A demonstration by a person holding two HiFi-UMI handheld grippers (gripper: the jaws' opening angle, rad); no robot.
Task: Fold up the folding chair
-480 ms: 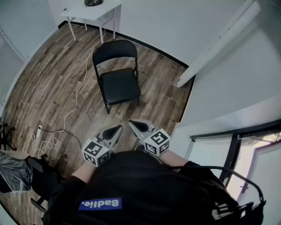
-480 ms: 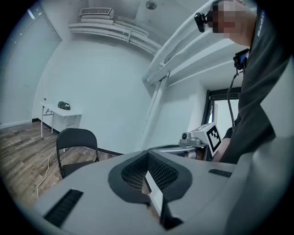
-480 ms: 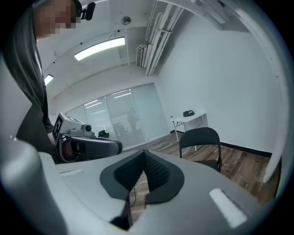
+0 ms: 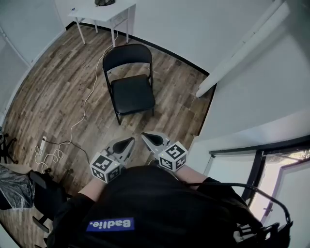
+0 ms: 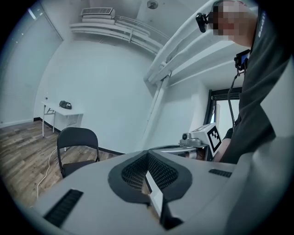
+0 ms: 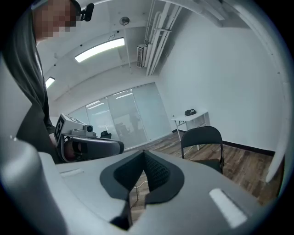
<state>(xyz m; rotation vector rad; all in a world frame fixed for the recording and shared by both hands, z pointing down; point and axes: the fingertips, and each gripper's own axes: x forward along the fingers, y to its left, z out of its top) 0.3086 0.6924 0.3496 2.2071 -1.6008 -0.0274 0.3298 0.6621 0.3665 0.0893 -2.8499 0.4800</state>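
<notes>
**Head view.** The folding chair stands fully open on the wood floor, seat level, its backrest toward the white table by the far wall. A white cable trails past the chair's left side to a power strip. The left gripper and the right gripper are held side by side close to the person's body. Both point toward the chair but are well apart from it.

**Left gripper view.** The left gripper's 2 jaws are pressed together with nothing between them. The chair shows beyond them at the left, small and far off, with the table behind it. The right gripper sits just beside, at the right.

**Right gripper view.** The right gripper's jaws are likewise closed and empty. The chair stands ahead at the right, in front of the table. The left gripper shows at the left.

**Step in hand.** By my reading the folding has not begun, and this is the approach, with the chair untouched. The next move probably calls for closing the distance and opening both sets of jaws. Then 1 gripper could steady the backrest while the other lifts the seat's front edge toward it. The cable lies near the chair's legs and could snag as the frame collapses.
</notes>
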